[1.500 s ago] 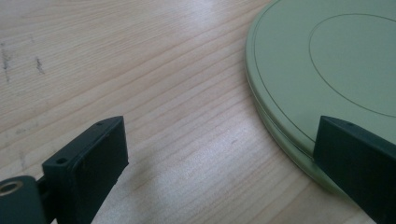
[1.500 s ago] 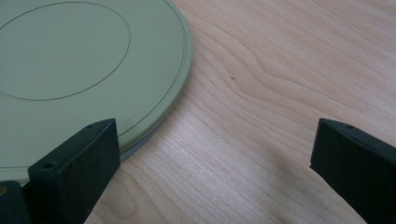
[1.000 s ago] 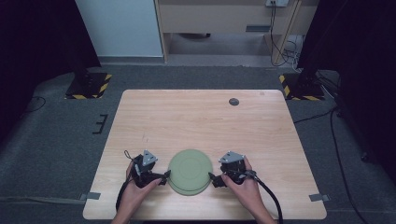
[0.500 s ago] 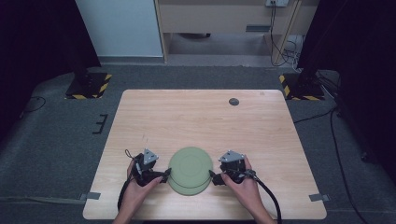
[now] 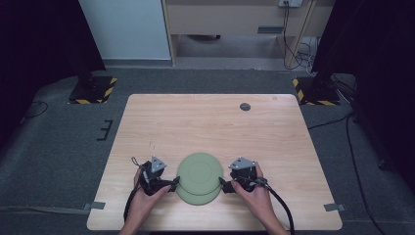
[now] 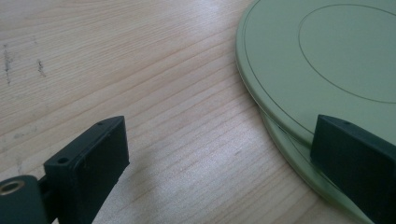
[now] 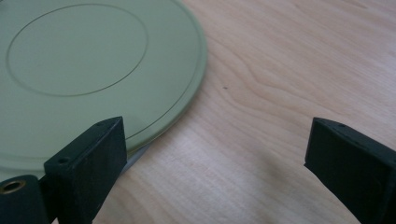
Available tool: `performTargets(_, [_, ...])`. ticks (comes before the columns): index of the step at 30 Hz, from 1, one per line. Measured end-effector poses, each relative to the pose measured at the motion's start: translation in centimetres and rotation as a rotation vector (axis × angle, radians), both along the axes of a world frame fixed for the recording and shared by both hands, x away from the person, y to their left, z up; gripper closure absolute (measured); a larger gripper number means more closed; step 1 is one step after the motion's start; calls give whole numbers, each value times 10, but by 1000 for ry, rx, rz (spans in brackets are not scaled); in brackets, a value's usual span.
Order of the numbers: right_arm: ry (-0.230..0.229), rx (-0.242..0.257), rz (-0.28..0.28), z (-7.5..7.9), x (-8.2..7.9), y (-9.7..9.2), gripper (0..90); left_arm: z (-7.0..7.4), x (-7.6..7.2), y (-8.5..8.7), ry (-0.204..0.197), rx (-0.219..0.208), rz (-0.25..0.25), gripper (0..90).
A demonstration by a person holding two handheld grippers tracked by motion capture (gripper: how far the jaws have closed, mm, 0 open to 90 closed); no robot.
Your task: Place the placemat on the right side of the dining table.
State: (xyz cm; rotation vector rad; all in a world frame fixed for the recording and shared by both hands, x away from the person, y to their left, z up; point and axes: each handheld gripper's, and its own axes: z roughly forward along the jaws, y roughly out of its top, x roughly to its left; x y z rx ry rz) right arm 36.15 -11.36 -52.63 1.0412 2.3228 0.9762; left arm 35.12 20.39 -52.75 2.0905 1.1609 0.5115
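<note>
Two pale green plates lie near the front edge of the table (image 5: 274, 127), roughly midway between its left and right edges. The upper plate (image 5: 198, 171) sits on the lower plate (image 5: 199, 197) but is offset toward the back edge, so a crescent of the lower one shows at the front. In the left gripper view the upper plate's (image 6: 322, 65) rim overhangs the lower plate (image 6: 299, 163), whose edge shows just beneath it. A second ago the stack read as a single disc in the high view; the crescent at the front is now more evident, so the upper plate appears to have shifted slightly back. The change is small.

Left gripper (image 5: 171, 185): at the stack's left rim, jaws spread wide, holding nothing. In its own view one jaw stands over bare wood and the other at the plate edge; whether that jaw touches the rim cannot be told. Compared with the earlier frames it sits much where it was.

Right gripper (image 5: 224, 185): at the stack's right rim, jaws likewise spread, nothing clasped. In its own view the upper plate (image 7: 93, 65) passes behind one jaw, the other jaw over bare wood. Its position has hardly changed.

Both hands rest on the table near the front edge. A small dark disc (image 5: 245, 106) lies near the back edge, right of centre, where it lay before.
</note>
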Motion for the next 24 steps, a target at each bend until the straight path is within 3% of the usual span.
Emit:
performTargets(10, [-19, -3, -15, 0, 5, 1, 55, 0, 5, -2, -15, 0, 30, 33])
performTargets(14, [11, 26, 0, 7, 5, -2, 70, 1, -2, -1, -3, -4, 5, 38])
performTargets(19, [84, 10, 34, 17, 13, -6, 69, 5, -10, -2, -8, -12, -18, 32])
performTargets(24, [121, 8, 53, 24, 25, -1, 92, 3, -12, -6, 8, -18, -51, 30])
